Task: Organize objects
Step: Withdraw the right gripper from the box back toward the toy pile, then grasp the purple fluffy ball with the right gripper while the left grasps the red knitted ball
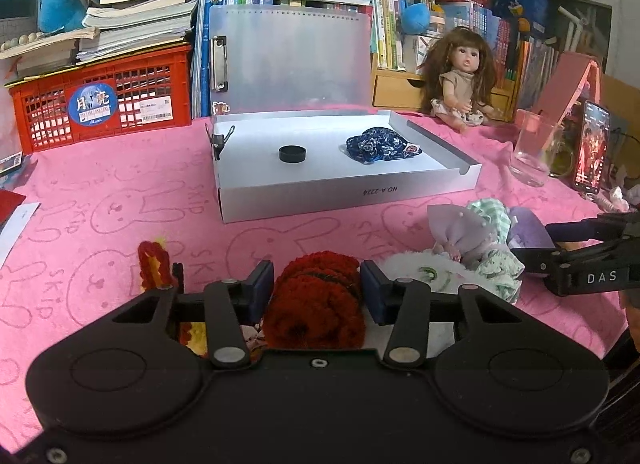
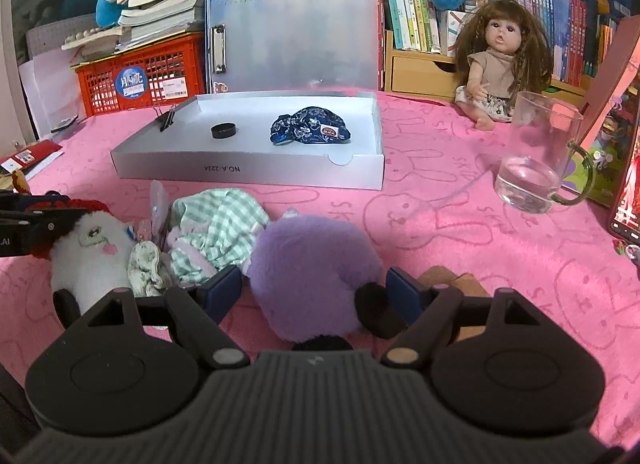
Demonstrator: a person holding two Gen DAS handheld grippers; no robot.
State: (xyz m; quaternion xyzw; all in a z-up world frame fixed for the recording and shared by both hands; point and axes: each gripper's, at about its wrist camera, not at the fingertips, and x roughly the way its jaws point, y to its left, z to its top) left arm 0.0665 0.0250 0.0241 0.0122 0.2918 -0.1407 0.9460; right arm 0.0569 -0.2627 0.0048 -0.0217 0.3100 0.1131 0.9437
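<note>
My left gripper (image 1: 317,288) is shut on a red knitted toy (image 1: 316,304) low over the pink cloth. My right gripper (image 2: 314,290) stands open around a purple plush toy (image 2: 312,264), its pads beside the toy with small gaps. Between the grippers lie a white plush toy (image 2: 90,256) and a green checked doll garment (image 2: 216,224). An open grey box (image 1: 344,194) farther back holds a black round cap (image 1: 292,153) and a blue patterned cloth (image 1: 380,148); the box also shows in the right wrist view (image 2: 248,172).
A doll (image 1: 464,76) sits at the back right. A glass cup (image 2: 536,152) with water and a phone (image 1: 592,148) stand at the right. A red crate (image 1: 104,104) with books stands at the back left. A pink cloth (image 1: 120,192) covers the table.
</note>
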